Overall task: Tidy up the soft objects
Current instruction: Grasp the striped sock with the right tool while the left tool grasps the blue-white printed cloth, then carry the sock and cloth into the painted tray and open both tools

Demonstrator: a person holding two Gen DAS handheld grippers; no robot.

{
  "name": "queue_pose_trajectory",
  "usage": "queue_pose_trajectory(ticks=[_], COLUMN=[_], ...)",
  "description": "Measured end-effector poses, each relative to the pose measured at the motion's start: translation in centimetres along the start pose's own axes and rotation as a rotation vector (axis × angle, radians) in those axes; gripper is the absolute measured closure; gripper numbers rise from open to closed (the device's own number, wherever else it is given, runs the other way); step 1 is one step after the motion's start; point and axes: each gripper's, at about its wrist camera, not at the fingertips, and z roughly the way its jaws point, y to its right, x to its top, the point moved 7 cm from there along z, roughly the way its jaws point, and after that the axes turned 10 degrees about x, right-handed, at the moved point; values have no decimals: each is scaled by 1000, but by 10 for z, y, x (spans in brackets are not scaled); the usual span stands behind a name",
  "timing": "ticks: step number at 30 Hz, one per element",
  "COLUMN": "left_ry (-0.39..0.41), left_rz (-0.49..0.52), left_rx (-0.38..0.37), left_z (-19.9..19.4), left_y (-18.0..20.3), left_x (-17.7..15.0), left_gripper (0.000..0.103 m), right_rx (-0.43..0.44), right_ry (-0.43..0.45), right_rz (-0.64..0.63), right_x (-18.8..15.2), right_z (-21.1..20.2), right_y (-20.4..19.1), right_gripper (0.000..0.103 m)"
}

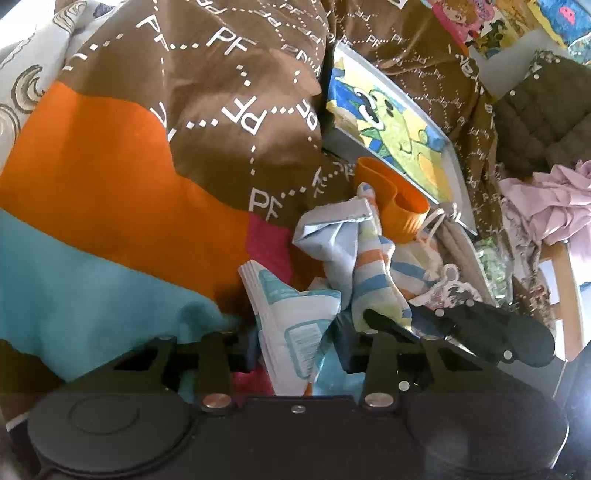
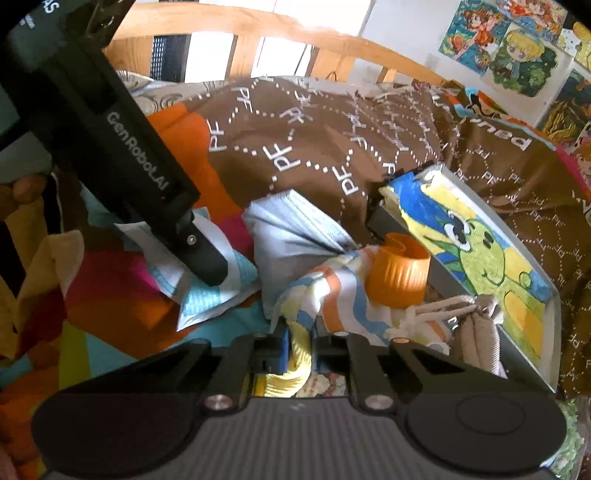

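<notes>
A white soft pack printed with pale teal panels and a barcode label is lying crumpled on the bright orange, teal and pink patterned blanket, and the left gripper is standing astride it, its jaws drawn partway in with the pack between them; whether the pads are actually pressing I cannot tell. Just beside it, a striped cloth in orange, blue, yellow and white is bunching up in soft folds, and the right gripper is pinching a yellow ribbed fold of it, jaws nearly together. A pale blue-grey pleated cloth is twisting into the striped one at a knot. An orange ribbed cup is lying on its side against that knot, touching the grey frame of a flat painted picture of a green cartoon creature, whose hard straight edge is closing off the right side. A cream cord and beige strap are resting at the frame's lower corner. Behind everything a glossy brown quilt printed with white "PF" letters and dotted lines is heaping up high, leaving only the narrow blanket hollow as free room. A wooden bed rail is running along the far side.
</notes>
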Motion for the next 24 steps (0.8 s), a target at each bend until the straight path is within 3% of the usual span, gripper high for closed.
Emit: queue_pose_trajectory(ticks=[6, 14, 24], left_ry=[51, 138, 371], left_rz=[-18, -71, -33], left_rx=[-47, -136, -197], left_z=[-16, -41, -75], left_y=[2, -5, -2], left_x=[2, 5, 18], left_gripper=[64, 67, 67], right_rx=[10, 11, -57], right_ry=[80, 304, 463], right_rz=[15, -22, -21], right_x=[-1, -6, -4], right_z=[-17, -63, -97], right_y=[1, 0, 14], right_gripper=[93, 95, 94])
